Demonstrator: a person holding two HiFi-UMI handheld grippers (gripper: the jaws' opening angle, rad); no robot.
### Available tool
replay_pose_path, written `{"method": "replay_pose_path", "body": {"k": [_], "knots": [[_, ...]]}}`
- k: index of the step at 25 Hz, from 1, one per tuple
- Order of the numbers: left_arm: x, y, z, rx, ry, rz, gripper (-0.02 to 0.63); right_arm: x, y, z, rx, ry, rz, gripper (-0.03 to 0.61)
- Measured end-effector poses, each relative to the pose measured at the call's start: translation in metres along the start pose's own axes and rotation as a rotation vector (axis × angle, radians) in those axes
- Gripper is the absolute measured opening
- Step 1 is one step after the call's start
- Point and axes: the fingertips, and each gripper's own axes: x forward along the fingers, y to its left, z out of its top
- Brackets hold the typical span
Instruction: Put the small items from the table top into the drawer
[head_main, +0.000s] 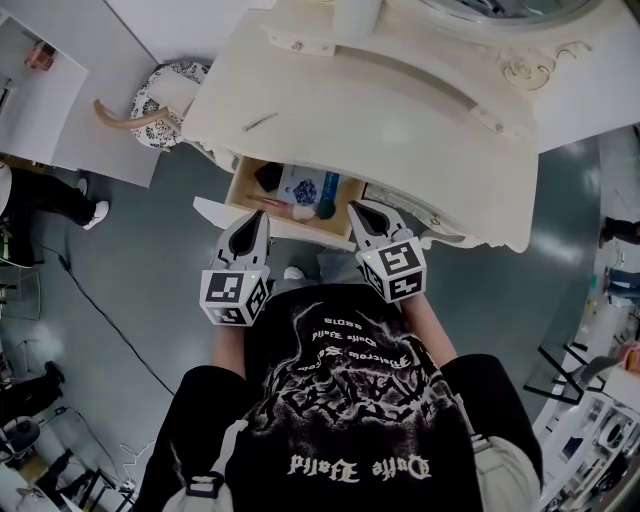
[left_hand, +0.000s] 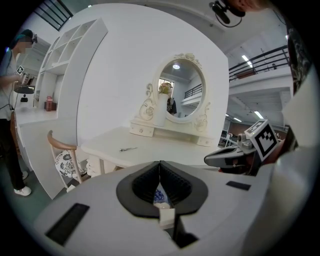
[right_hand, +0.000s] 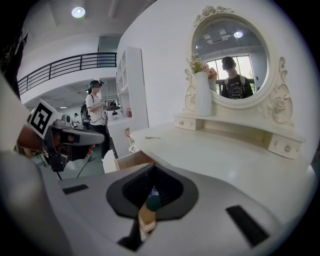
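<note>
Finds the left gripper (head_main: 252, 224) with fingers pressed together on nothing, and the right gripper (head_main: 364, 214) likewise closed and empty. Puts the open light-wood drawer (head_main: 243, 185) just ahead of both sets of fingertips, already holding a white blue-patterned packet (head_main: 300, 186), a blue tube (head_main: 328, 194) and a dark lump (head_main: 267, 176). Leaves one thin grey metal piece (head_main: 262, 121) on the cream ornate counter (head_main: 380, 130), well beyond the left fingers. Seems to call for fetching that piece next: lift the left fingers clear of the drawer front, spread them only narrowly, come in low along its length, pinch at the middle, avoid scraping the counter.
</note>
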Motion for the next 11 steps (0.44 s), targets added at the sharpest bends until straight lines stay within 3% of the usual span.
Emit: {"method": "replay_pose_path", "body": {"k": [11], "knots": [[0.0043, 0.0004, 0.0013, 0.004, 0.005, -0.017, 0.015, -0.0015, -0.0021, -0.0008, 0.000, 0.002, -0.020, 0.009]]}}
